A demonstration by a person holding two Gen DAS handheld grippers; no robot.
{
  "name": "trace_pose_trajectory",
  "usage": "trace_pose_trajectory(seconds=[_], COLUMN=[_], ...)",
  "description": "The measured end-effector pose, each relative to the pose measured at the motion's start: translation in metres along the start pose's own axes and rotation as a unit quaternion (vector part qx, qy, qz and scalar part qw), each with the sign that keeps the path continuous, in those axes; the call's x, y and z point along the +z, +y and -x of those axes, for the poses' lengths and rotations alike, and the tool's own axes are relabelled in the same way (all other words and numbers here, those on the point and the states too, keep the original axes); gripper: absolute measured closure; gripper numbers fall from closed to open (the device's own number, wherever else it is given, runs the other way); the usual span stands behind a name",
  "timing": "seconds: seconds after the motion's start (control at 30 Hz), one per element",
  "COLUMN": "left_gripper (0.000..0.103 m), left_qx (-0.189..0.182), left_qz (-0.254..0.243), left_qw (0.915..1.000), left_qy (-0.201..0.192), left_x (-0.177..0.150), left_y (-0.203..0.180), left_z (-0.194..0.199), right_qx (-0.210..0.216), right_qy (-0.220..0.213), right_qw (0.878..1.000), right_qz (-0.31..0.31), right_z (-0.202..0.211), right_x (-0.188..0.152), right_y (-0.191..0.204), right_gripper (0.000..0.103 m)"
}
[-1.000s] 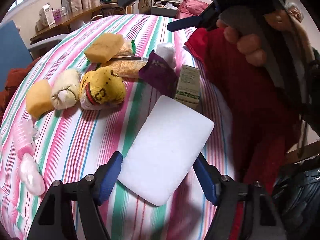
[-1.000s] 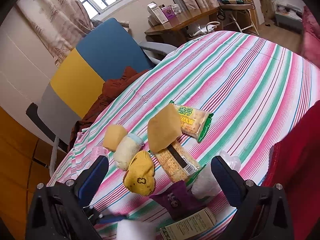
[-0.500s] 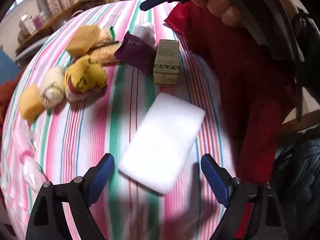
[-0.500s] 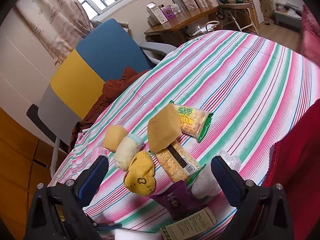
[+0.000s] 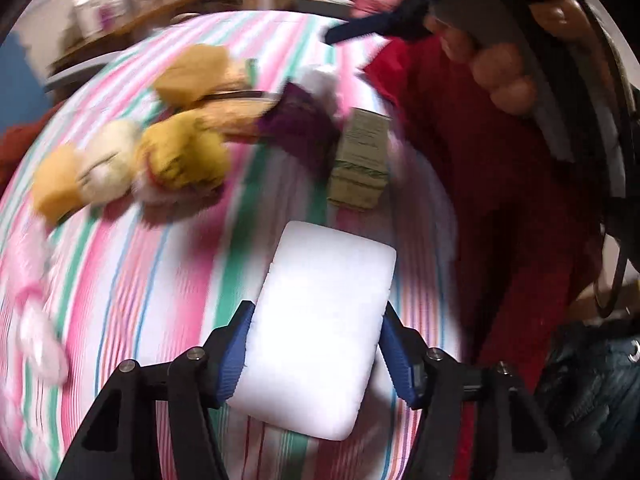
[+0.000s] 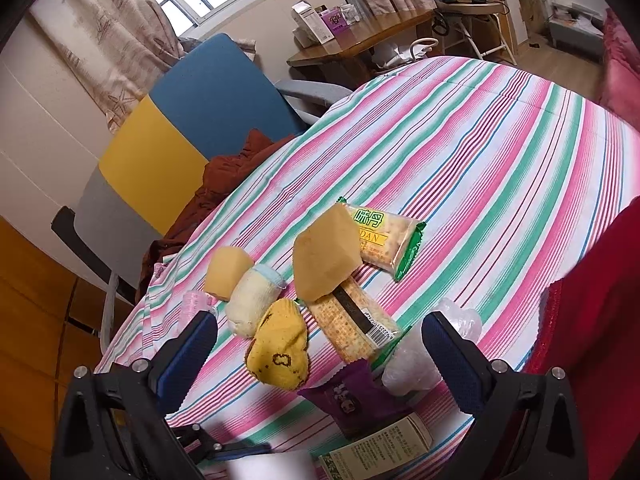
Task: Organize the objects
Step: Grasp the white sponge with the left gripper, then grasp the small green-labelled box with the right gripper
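Note:
My left gripper (image 5: 316,354) is shut on a white foam block (image 5: 320,328), both blue pads pressed to its long sides above the striped cloth (image 5: 132,280). Beyond it lie a green box (image 5: 360,160), a purple packet (image 5: 296,124), a yellow sock (image 5: 180,156), a cream sock roll (image 5: 108,160) and yellow sponges (image 5: 188,72). My right gripper (image 6: 320,356) is open and empty, hovering above the pile: the yellow sock (image 6: 280,352), a large sponge (image 6: 324,260), cracker packs (image 6: 384,240), the purple packet (image 6: 352,400), a clear bag (image 6: 412,360).
A blue, yellow and grey chair (image 6: 160,128) with a rust cloth stands at the table's left. A wooden desk (image 6: 360,36) is behind. Red fabric (image 5: 500,184) covers the table's right side. Pink plastic items (image 5: 32,320) lie at the left edge.
My left gripper has closed on the white foam block, which now sits straight between the pads, and the view has swung. My right gripper has stayed still.

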State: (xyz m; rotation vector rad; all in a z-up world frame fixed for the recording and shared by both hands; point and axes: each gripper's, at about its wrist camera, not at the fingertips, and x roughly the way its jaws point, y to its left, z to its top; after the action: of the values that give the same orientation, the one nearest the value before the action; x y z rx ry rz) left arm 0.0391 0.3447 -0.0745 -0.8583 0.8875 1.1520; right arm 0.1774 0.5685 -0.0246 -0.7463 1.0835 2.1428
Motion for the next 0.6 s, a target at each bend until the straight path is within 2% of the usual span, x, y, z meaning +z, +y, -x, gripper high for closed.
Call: trace_pose_trajectory(seconds=[0.03, 0.1, 0.27, 0.33, 0.43, 0.57, 0.6], left_gripper=[0.042, 0.042, 0.041, 0.041, 0.041, 0.041, 0.041], left_qx=[0.017, 0.036, 0.053, 0.064, 0.061, 0.067, 0.068], left_qz=[0.014, 0.058, 0.129, 0.150, 0.171, 0.196, 0.201], left_qw=[0.9998, 0.9972, 0.9856, 0.9804, 0.9739, 0.9645, 0.9627], left_qy=[-0.001, -0.033, -0.096, -0.111, -0.136, -0.164, -0.169], left_x=[-0.004, -0.017, -0.030, -0.035, -0.046, -0.059, -0.059], left_y=[0.001, 0.001, -0.016, -0.029, -0.038, -0.044, -0.041], left_z=[0.002, 0.017, 0.040, 0.044, 0.058, 0.070, 0.067], right_qx=[-0.001, -0.002, -0.002, -0.021, -0.068, -0.107, -0.109], right_qy=[0.003, 0.020, 0.130, 0.173, 0.222, 0.278, 0.285], right_qw=[1.000, 1.000, 0.991, 0.979, 0.955, 0.926, 0.924], right_qz=[0.001, 0.001, 0.045, 0.101, 0.183, 0.230, 0.232], right_z=[-0.001, -0.005, -0.020, -0.022, -0.026, -0.037, -0.040], right_x=[0.000, 0.000, -0.003, -0.009, -0.024, -0.036, -0.037], right_y=[0.000, 0.000, 0.012, 0.025, 0.039, 0.035, 0.032], right_gripper=[0.000, 0.000, 0.000, 0.000, 0.000, 0.000, 0.000])
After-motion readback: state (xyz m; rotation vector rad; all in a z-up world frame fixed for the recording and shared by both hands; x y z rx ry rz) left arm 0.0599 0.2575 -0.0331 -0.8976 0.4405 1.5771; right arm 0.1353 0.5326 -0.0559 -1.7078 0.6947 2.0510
